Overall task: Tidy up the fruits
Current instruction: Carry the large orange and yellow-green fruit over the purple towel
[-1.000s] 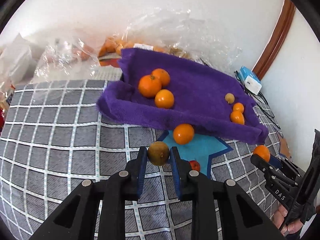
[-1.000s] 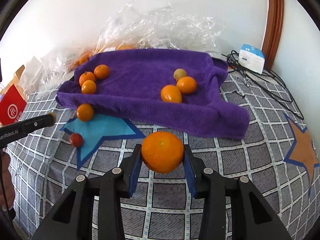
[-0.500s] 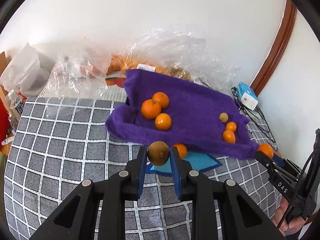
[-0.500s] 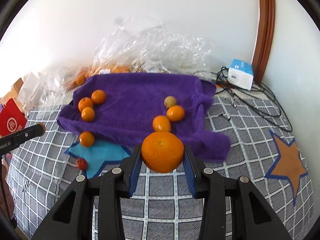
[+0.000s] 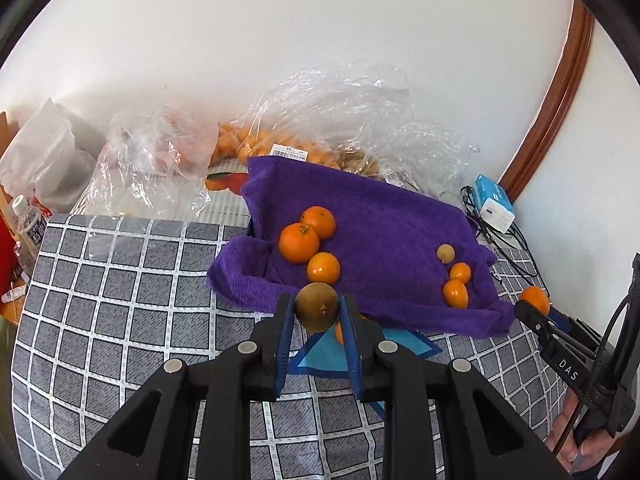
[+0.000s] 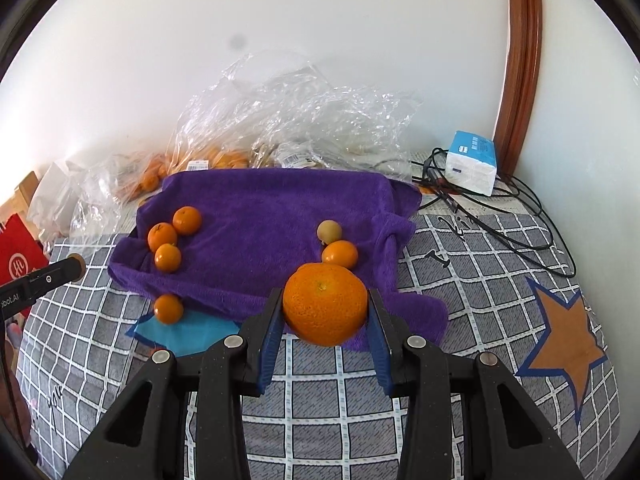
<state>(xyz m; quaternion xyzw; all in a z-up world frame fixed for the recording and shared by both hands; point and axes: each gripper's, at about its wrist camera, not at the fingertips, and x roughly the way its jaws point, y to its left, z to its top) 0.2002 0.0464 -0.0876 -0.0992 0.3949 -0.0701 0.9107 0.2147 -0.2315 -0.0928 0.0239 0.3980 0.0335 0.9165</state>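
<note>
You are mid-carry, left gripper pinching a small brown fruit, right gripper clamping an orange; next, set each on the purple towel beyond your jaws

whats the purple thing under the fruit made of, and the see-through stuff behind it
The purple cloth looks like a soft terry or microfibre towel: matte, fuzzy pile, with rumpled, rolled edges. The clear bags behind it look like thin plastic film: transparent, crinkled and glinting, with printed labels and orange fruit showing through.
</note>
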